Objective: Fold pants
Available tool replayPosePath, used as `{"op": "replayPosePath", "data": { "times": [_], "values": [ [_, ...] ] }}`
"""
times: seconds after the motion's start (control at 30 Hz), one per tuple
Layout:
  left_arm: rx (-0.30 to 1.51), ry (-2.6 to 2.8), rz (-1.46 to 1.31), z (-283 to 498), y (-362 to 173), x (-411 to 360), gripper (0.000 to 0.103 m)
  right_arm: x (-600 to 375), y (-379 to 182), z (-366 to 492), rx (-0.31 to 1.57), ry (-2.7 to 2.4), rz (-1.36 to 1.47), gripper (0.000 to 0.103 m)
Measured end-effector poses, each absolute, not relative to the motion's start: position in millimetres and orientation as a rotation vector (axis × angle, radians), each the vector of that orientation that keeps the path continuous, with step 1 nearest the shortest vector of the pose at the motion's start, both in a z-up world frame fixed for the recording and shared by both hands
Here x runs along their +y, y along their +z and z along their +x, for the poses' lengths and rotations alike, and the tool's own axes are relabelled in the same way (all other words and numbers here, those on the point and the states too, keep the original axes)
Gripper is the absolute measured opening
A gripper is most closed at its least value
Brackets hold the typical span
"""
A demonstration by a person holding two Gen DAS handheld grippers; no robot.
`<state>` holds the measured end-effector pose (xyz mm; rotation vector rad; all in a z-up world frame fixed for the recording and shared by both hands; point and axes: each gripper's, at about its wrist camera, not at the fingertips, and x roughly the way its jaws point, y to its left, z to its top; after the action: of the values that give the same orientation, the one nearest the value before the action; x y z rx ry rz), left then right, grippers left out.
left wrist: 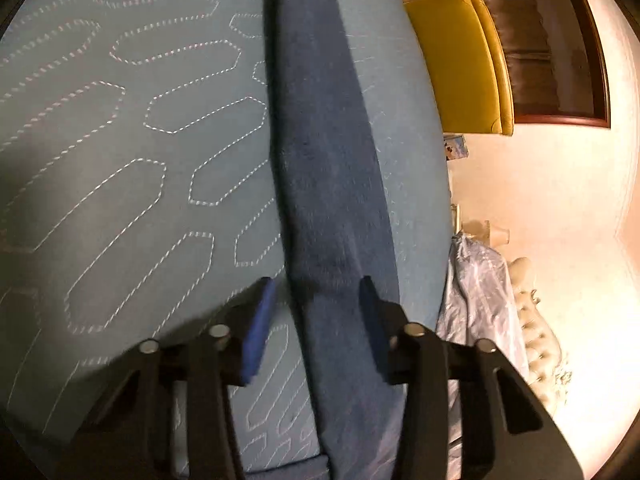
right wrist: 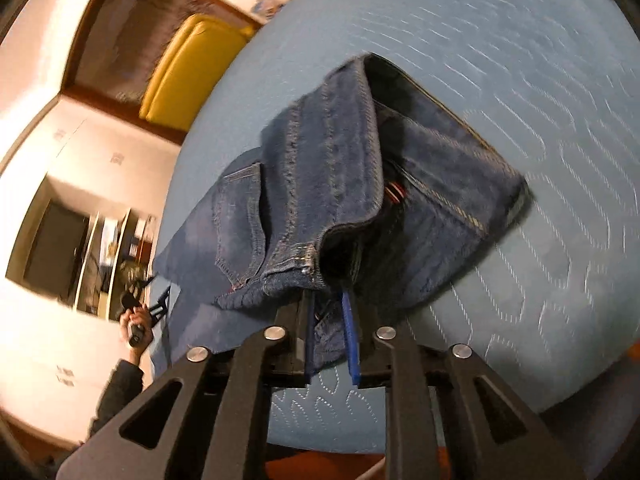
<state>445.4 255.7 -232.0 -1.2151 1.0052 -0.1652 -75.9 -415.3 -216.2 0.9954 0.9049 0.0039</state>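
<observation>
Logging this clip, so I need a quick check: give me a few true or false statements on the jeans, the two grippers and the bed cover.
1. The right gripper has its jaws shut on the waist end of the jeans. True.
2. The left gripper is clamped on a trouser leg. False: its jaws stand open on either side of the leg, not pinching it.
3. The jeans lie on a blue quilted cover. True.
4. The jeans are already folded into a neat stack. False: one leg stretches out long across the cover.
5. A yellow cushion shows beyond the bed. True.
</observation>
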Motion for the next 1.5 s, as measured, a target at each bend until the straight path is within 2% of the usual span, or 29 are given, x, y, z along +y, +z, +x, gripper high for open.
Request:
{"op": "replayPosePath", "data": {
  "times": [0.03, 0.13, 0.2, 0.27, 0.5, 0.53, 0.57, 0.63, 0.7, 0.73, 0.77, 1.0, 1.1, 1.2, 1.3, 1.37, 1.43, 1.5],
  "values": [
    [1.000, -0.173, -1.231, 450, -235, 257, 0.039, -415, -218, -80, 0.896, -0.003, 1.041, 0.033],
    [0.997, -0.185, -1.249, 462, -241, 261, 0.027, -417, -220, -92, 0.861, -0.067, 1.118, 0.071],
    [0.994, -0.191, -1.273, 470, -246, 266, 0.016, -420, -218, -99, 0.826, -0.097, 1.162, 0.075],
    [0.988, -0.194, -1.297, 472, -251, 270, 0.009, -419, -217, -102, 0.800, -0.099, 1.194, 0.075],
    [0.990, -0.226, -1.279, 478, -250, 273, 0.004, -409, -220, -75, 0.830, -0.110, 1.150, 0.077],
    [0.989, -0.227, -1.276, 475, -250, 277, 0.003, -409, -219, -74, 0.832, -0.127, 1.141, 0.074],
    [0.990, -0.225, -1.274, 475, -249, 280, 0.002, -409, -218, -72, 0.837, -0.155, 1.137, 0.065],
    [0.989, -0.231, -1.268, 475, -246, 282, 0.002, -409, -209, -69, 0.848, -0.191, 1.098, 0.055],
    [0.980, -0.241, -1.249, 476, -240, 282, 0.001, -404, -200, -60, 0.872, -0.172, 1.026, 0.037],
    [0.978, -0.244, -1.244, 476, -238, 284, 0.001, -403, -200, -55, 0.895, -0.166, 1.007, 0.020],
    [0.976, -0.244, -1.236, 476, -235, 284, 0.001, -406, -200, -49, 0.909, -0.169, 1.016, 0.017],
    [0.909, -0.284, -1.156, 446, -175, 288, 0.000, -438, -146, -39, 0.834, -0.191, 0.927, 0.014],
    [0.876, -0.276, -1.083, 392, -136, 290, 0.000, -453, -125, -43, 0.800, -0.179, 0.892, 0.014],
    [0.821, -0.245, -1.005, 302, -111, 287, 0.000, -475, -121, -55, 0.786, -0.193, 0.851, 0.014],
    [0.837, -0.212, -0.987, 210, -128, 278, 0.001, -505, -159, -60, 0.853, -0.241, 0.835, 0.014],
    [0.896, -0.184, -1.010, 167, -163, 271, 0.000, -520, -199, -57, 0.938, -0.261, 0.876, 0.014],
    [0.928, -0.143, -1.069, 147, -193, 274, 0.000, -522, -230, -59, 0.989, -0.263, 0.888, 0.014],
    [0.908, -0.135, -1.110, 135, -206, 278, 0.000, -520, -229, -66, 0.946, -0.255, 0.898, 0.015]
  ]
}}
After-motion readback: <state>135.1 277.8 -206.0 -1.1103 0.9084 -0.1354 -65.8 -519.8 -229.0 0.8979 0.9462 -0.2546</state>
